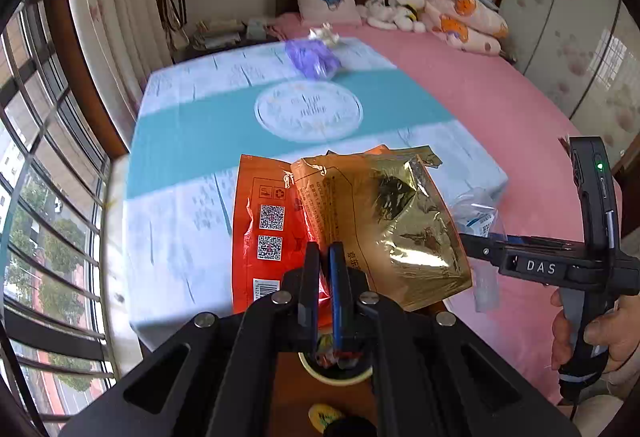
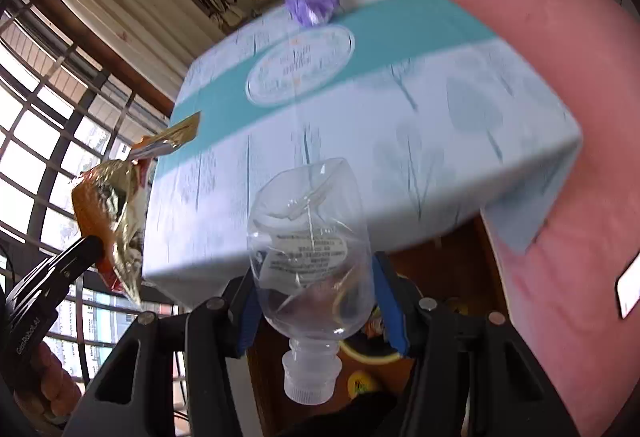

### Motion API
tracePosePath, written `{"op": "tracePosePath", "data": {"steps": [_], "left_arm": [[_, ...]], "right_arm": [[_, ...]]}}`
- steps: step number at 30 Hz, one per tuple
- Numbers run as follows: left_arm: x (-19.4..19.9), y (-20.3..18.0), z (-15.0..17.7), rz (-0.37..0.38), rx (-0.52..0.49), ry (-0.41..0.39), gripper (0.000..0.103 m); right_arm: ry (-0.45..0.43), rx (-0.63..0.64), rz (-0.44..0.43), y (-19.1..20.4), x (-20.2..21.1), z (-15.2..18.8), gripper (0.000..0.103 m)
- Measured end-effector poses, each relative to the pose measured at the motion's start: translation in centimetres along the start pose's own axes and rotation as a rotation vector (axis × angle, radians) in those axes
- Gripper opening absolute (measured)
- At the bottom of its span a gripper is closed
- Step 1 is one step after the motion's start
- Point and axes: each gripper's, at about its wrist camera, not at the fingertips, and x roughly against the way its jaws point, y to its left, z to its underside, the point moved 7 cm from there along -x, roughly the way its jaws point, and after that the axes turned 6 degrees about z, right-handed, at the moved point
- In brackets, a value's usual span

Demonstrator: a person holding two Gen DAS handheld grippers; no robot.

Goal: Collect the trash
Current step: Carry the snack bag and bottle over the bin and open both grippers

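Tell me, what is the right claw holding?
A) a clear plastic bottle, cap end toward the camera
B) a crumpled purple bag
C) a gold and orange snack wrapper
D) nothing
A: in the right wrist view the clear plastic bottle sits between the right claw's blue pads, while the snack wrappers hang from the left claw.

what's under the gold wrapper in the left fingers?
An orange packet with QR codes lies behind the gold wrapper, both pinched in the left gripper. Below the fingers, a cup rim shows; its contents are mostly hidden by the gripper.
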Motion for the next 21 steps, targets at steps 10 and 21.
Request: {"op": "tracePosePath", "data": {"steps": [10,21], "left_arm": [[-6.7,-2.4,11.7,0.027,0.077,0.149,0.003],[-23.7,-1.2,25.0,-0.127,0.169,0.258,0.003]], "right_arm": [[0.177,0.059,0.066,-3.4,-7.8,10.2,0.051],[0.327,0.012,0.086,-10.0,-26.5,17.6,0.051]]}}
